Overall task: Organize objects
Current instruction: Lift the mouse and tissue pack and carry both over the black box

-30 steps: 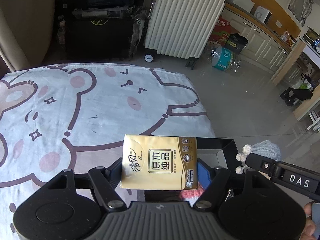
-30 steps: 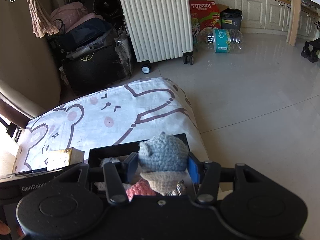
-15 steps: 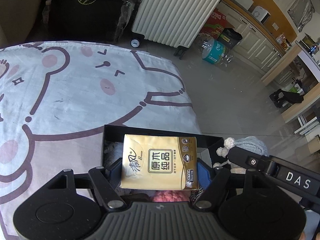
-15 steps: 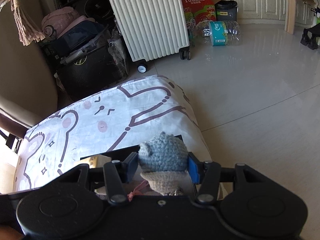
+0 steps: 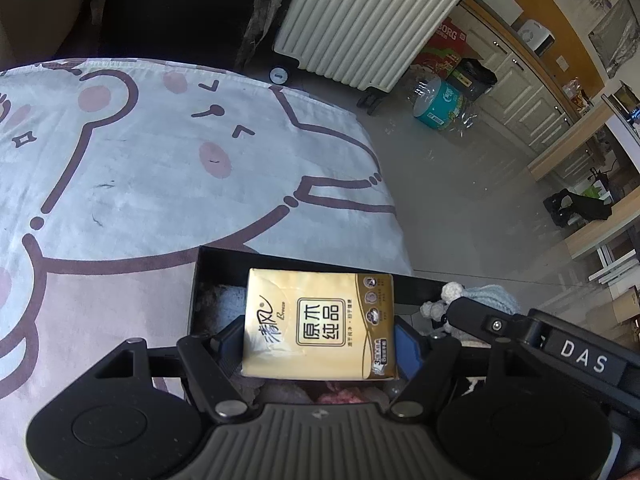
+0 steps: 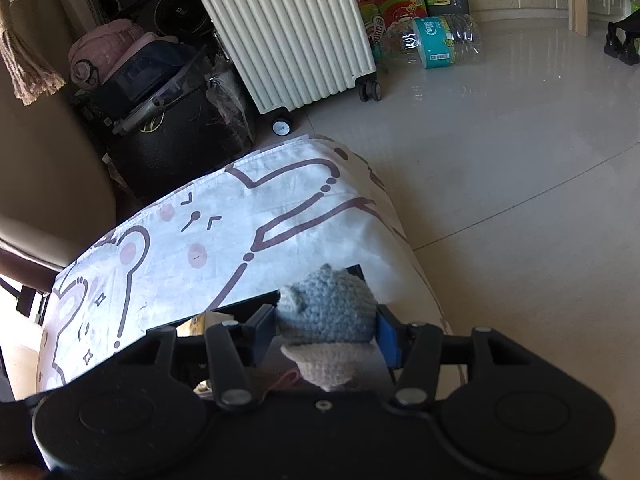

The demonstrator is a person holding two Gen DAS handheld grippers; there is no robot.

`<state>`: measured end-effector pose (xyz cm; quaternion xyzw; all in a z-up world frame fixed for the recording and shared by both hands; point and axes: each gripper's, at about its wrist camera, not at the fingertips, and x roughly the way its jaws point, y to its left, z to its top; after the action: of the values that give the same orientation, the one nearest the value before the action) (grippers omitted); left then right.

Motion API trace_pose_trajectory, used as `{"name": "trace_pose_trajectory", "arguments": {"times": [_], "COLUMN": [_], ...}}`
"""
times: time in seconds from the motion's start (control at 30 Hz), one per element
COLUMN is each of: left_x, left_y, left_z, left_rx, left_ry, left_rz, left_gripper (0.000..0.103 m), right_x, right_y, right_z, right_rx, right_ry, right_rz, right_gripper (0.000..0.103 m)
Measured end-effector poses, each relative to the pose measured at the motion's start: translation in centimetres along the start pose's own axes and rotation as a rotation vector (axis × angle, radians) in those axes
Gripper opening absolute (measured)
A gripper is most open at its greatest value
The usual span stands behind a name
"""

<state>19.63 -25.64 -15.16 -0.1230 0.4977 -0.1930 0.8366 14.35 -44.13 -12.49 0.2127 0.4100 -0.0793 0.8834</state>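
Left gripper point(image 5: 320, 344) is clamped on a tissue pack point(image 5: 318, 324) above a black box point(image 5: 224, 260); right gripper point(image 6: 326, 334) squeezes a blue crocheted toy point(image 6: 326, 312) over the box's right end.

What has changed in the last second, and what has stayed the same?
The left gripper has carried the tissue pack from over the bear-print cloth to above the black box. The right gripper, with the blue crocheted toy, has shifted a little over the same box. Both grips stayed shut; nothing was released.
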Motion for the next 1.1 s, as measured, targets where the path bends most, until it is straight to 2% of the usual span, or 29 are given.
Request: {"name": "trace_pose_trajectory", "arguments": {"times": [0.13,0.33,0.53,0.6,0.7,0.77,0.87,0.93,1.0,1.1], "left_x": [0.1,0.0,-0.1,0.0,-0.2,-0.6,-1.3,-1.7,-2.0,-2.3], "left_y": [-0.5,-1.1,-2.0,-2.3,-2.7,-2.4,-1.2,-0.4,0.2,0.7], "left_z": [-0.2,-0.3,-0.4,-0.5,-0.5,-0.2,0.4,0.6,0.8,1.1], "left_rx": [0.029,0.051,0.036,0.051,0.132,0.139,0.07,0.038,0.002,-0.025], "left_ry": [0.003,0.001,0.007,0.011,-0.022,-0.048,-0.057,-0.059,-0.059,-0.063], "left_rz": [0.007,0.018,-0.045,-0.012,0.101,0.129,0.117,0.11,0.085,0.059], "left_gripper": [0.074,0.074,0.074,0.074,0.074,0.074,0.074,0.074,0.074,0.074], "right_x": [0.1,-0.6,-1.6,-1.8,-2.0,-2.0,-1.5,-0.9,-0.3,1.1], "right_y": [-0.6,-0.5,-0.7,-0.7,-0.6,-0.4,0.1,0.1,0.0,0.6], "right_z": [0.1,0.4,0.8,0.9,0.9,0.9,0.9,0.8,0.6,0.0], "right_rx": [0.035,0.031,0.057,0.066,0.065,0.055,0.031,0.055,0.1,0.142], "right_ry": [-0.015,-0.041,-0.071,-0.078,-0.085,-0.082,-0.049,-0.006,0.037,0.106], "right_rz": [-0.02,-0.012,0.004,0.013,0.018,0.027,0.013,0.031,0.08,0.153], "right_gripper": [0.063,0.063,0.06,0.059,0.059,0.059,0.045,0.019,0.01,0.006]}}
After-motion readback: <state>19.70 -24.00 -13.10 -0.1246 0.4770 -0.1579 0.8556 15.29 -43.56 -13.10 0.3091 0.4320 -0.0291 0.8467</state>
